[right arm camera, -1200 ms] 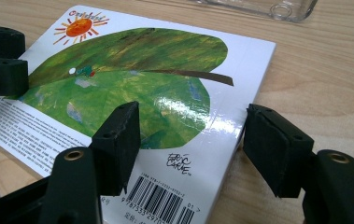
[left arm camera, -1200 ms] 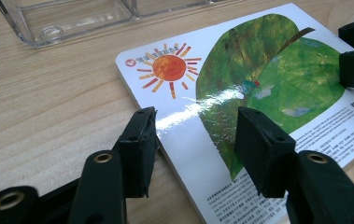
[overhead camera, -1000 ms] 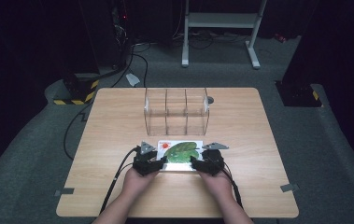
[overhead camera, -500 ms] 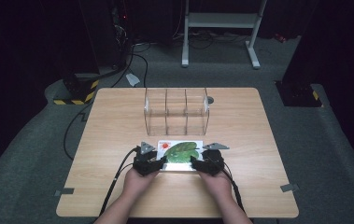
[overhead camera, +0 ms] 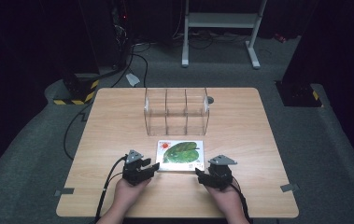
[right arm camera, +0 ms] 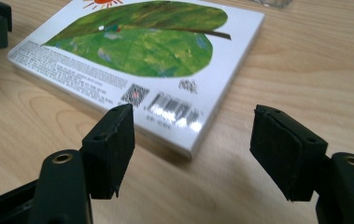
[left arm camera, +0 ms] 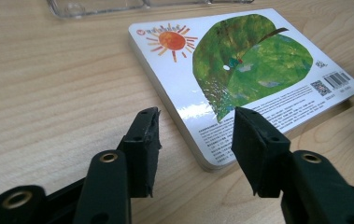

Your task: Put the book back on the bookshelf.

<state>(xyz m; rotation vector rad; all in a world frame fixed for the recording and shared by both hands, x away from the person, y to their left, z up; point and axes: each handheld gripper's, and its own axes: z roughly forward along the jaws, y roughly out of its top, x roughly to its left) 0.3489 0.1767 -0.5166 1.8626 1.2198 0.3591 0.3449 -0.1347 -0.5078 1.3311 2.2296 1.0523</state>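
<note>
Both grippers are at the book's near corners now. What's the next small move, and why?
Probably ease both grippers forward until each straddles its corner. The book lies flat, and the left gripper and right gripper stand open just short of it, pads touching nothing. The left jaws have just been closing, the right opening.

light wood table (overhead camera: 118, 116) on grey carpet floor (overhead camera: 34, 154). room dark beyond it. white metal stand (overhead camera: 221, 21) at the back, black cables (overhead camera: 137, 51) trailing on the floor, yellow-black striped base (overhead camera: 74, 95) near the table's far left corner.
</note>
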